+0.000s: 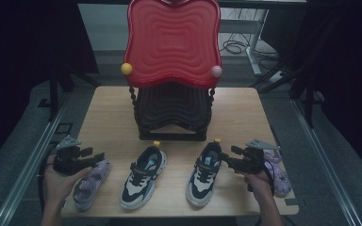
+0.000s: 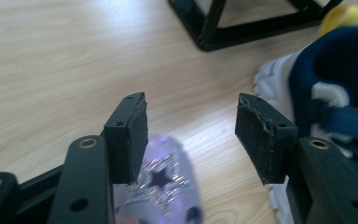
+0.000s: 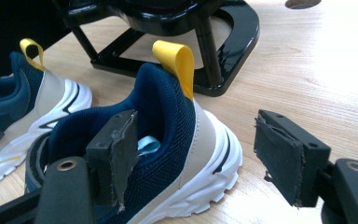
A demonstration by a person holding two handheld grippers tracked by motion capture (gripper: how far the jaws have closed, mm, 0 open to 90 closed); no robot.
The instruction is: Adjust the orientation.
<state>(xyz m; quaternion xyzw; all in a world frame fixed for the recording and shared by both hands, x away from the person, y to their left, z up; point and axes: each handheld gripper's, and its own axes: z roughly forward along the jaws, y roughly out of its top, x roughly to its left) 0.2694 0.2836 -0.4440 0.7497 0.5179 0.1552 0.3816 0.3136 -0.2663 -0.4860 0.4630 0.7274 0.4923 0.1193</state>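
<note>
Sneakers sat side by side at the front of the wooden table, both navy, white and beige, heels pointing away from the person toward the black rack with the big red wavy panel above it. And the right gripper was in at the right sneaker, its jaws spread wide apart and closed on nothing. In the right gripper view, one jaw sat in the shoe's mouth, inside the navy heel collar, while the other stood clear of the outer wall, with bare table between pad and sole. That shoe's yellow heel loop stood upright just ahead of the jaws, and the left sneaker showed farther off at that view's left edge.

Over on the other side, the left gripper hovered above the toe end of a lilac sandal near the front left corner. Its jaws were wide open too, nothing between them; in the left gripper view the sandal's glittery star print lay below the left pad. The left sneaker lay just beside that sandal. A second lilac sandal rested at the right edge of the table, partly behind the person's right hand.
</note>
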